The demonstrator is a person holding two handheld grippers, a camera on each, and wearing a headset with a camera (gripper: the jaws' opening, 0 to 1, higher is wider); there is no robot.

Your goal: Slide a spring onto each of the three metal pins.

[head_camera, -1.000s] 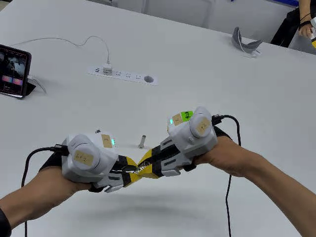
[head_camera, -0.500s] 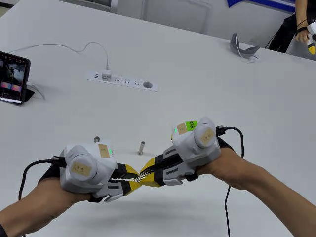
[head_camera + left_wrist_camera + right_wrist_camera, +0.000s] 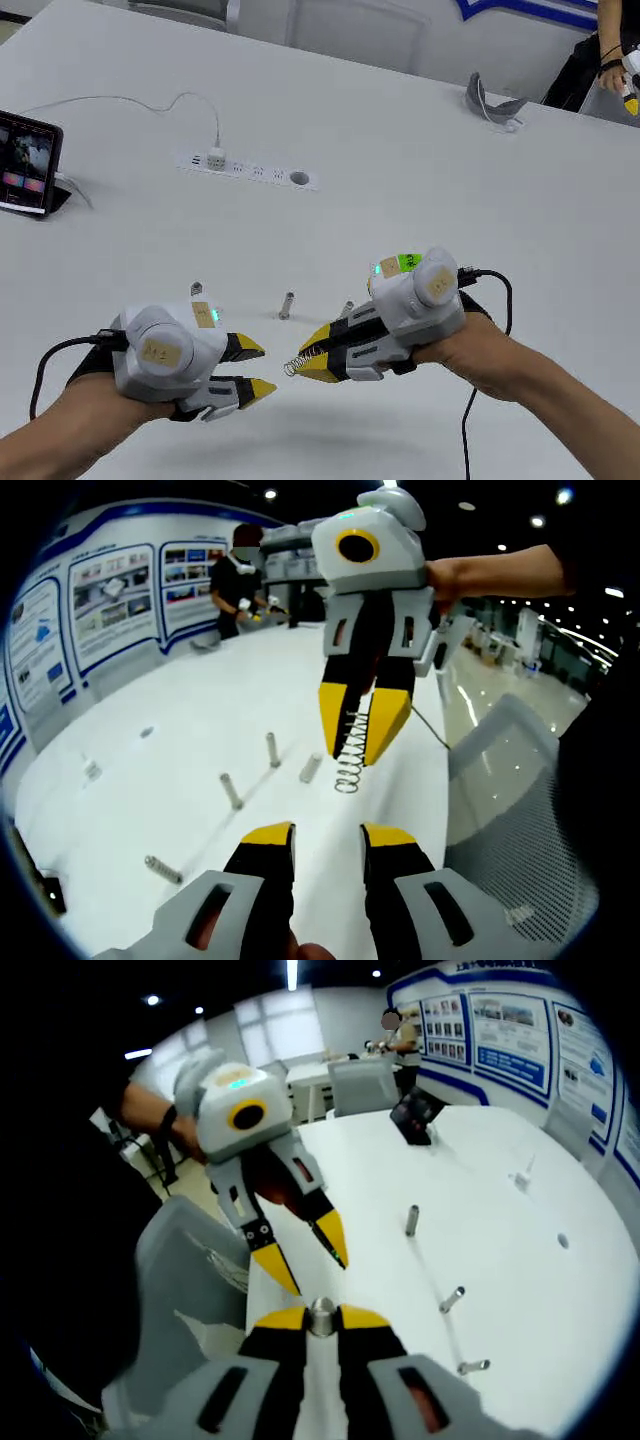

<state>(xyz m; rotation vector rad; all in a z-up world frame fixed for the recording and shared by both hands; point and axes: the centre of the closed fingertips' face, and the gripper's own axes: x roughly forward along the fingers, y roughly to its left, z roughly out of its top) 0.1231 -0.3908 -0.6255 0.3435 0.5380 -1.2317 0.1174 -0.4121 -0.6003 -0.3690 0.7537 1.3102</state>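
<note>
Nearest me, my left gripper (image 3: 253,368) hangs low over the white table (image 3: 420,200) with its jaws released: there is a clear gap between the yellow tips and nothing in it. Just beside it, tip facing tip but not touching, my right gripper (image 3: 312,357) is clenched on a spring (image 3: 296,365) that juts out past its tips toward the left one. A black cable (image 3: 465,400) trails back along my right arm. In the left gripper view the table's edge runs close to my side, with a grey mesh chair (image 3: 505,810) just past it.

Just beyond the grippers stand the pins. One pin (image 3: 287,305) stands between the two grippers, a second pin (image 3: 197,289) is behind the left gripper's body, and a third pin (image 3: 347,307) peeks out beside the right gripper. In the left gripper view, what looks like another spring (image 3: 163,868) lies flat on the table, off to one side of the pins.

Farther out the tabletop is bare and open as far as a power strip (image 3: 245,170) with a white plug and cord. A tablet (image 3: 25,152) sits at the left edge and a grey curved object (image 3: 495,95) near the far edge. A person's arm (image 3: 618,45) shows at the far right corner.
</note>
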